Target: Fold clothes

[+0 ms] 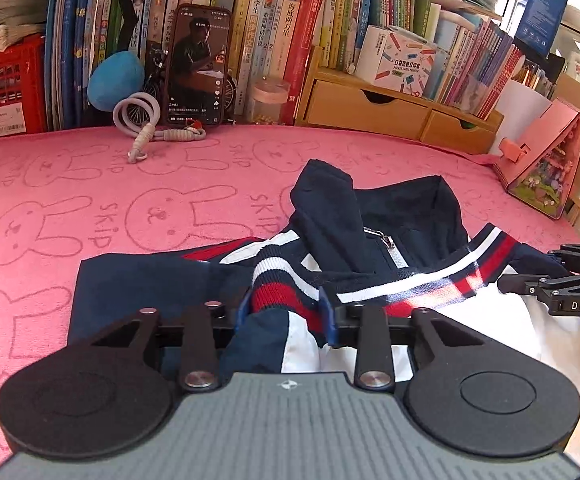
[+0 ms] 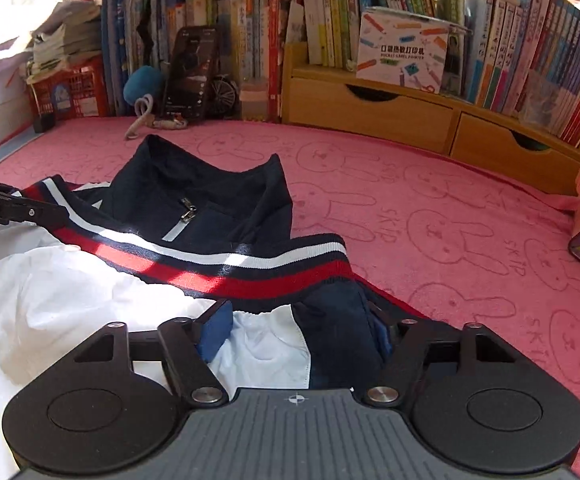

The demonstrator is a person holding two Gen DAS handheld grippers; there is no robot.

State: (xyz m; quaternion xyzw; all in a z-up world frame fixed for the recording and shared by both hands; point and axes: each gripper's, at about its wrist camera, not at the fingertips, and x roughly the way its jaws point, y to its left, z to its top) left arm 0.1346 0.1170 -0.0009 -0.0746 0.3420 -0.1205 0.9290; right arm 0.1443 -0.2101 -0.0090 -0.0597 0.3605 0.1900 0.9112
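Observation:
A navy jacket (image 1: 389, 216) with white panels and red, white and navy ribbed trim lies crumpled on the pink rabbit-print towel (image 1: 90, 200). Its zip collar (image 2: 194, 184) points toward the books. My left gripper (image 1: 286, 312) is shut on a striped ribbed cuff (image 1: 274, 284) bunched between its blue pads. My right gripper (image 2: 297, 336) straddles the jacket's corner below the striped hem (image 2: 250, 264). Its jaws stand apart, white and navy cloth lies between them, and the left pad's (image 2: 214, 336) face shows bare. Each gripper also shows at the edge of the other's view: the right gripper (image 1: 529, 280) and the left gripper (image 2: 10, 208).
At the back stand rows of books (image 1: 274, 20), a propped phone (image 1: 198, 64), a blue plush (image 1: 114, 80) with a grey cord (image 1: 142, 120), a red crate (image 1: 6, 88) and a wooden drawer unit (image 2: 409, 112). A pink house-shaped box (image 1: 545, 160) sits on the right.

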